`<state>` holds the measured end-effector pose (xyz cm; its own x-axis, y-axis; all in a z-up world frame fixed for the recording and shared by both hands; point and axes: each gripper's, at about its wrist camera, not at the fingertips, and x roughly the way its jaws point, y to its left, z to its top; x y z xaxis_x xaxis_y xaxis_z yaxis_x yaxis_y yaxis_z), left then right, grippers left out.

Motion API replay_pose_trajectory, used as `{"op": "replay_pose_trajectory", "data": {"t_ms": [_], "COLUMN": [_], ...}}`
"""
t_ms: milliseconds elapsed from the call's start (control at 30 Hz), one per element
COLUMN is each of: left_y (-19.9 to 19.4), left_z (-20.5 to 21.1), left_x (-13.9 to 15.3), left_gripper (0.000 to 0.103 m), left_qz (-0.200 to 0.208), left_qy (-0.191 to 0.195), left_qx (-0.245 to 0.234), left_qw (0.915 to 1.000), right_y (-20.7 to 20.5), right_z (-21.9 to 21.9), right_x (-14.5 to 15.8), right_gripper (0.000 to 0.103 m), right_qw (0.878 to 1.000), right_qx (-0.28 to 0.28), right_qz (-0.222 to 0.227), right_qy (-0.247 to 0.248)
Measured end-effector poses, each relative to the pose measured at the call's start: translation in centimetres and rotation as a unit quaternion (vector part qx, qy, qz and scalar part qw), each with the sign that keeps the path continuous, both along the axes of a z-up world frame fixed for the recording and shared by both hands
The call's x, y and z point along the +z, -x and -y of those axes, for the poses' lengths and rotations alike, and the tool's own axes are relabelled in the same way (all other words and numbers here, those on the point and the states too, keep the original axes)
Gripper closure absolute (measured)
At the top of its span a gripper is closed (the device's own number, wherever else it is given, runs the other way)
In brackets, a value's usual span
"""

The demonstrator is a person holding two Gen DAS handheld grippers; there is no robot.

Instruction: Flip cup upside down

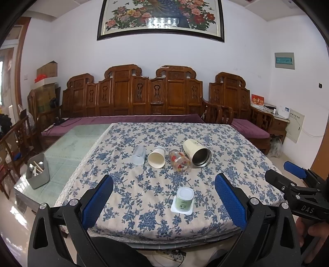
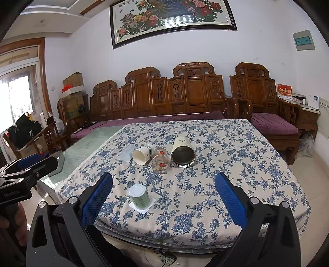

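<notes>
Floral tablecloth [image 1: 144,205]: four empty cups [image 1: 156,159] lie tipped.

Floral painting [image 1: 160,18]: top cut off by the frame edge in both views. Bench [image 1: 144,232]: near edge hidden behind the left tongs [image 1: 163,198] (left wrist view). Small green-labelled cup [image 1: 184,199]: label print too small to read. Grey bin [image 1: 39,174]: contents partly hidden by its wall. Frosted cup [image 2: 126,154]: partly hidden behind the paper cup [image 2: 141,156] in the right wrist view.
</notes>
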<state>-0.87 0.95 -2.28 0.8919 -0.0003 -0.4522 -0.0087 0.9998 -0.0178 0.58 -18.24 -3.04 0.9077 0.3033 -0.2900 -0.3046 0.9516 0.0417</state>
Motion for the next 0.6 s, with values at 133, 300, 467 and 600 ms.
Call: {"op": "replay_pose_trajectory", "data": {"t_ms": [133, 300, 467, 600], "left_y": [0.14, 0.28, 0.28, 0.28], "left_z": [-0.1, -0.07, -0.06, -0.06], "left_x": [0.19, 0.15, 0.13, 0.11], "left_gripper": [0.008, 0.008, 0.008, 0.008], "left_qz": [0.005, 0.008, 0.007, 0.007], "left_qy": [0.0, 0.0, 0.0, -0.001], "left_qx": [0.002, 0.001, 0.001, 0.001], "left_qw": [1.0, 1.0, 1.0, 1.0], "right_y": [0.01, 0.01, -0.02, 0.0], "right_z": [0.0, 0.06, 0.05, -0.02], "right_x": [-0.01, -0.02, -0.03, -0.02], "right_gripper": [0.003, 0.003, 0.003, 0.003], "right_qw": [1.0, 1.0, 1.0, 1.0], "right_qx": [0.0, 0.0, 0.0, 0.0], "right_qz": [0.001, 0.0, 0.0, 0.001], "right_qy": [0.0, 0.0, -0.001, -0.001]}}
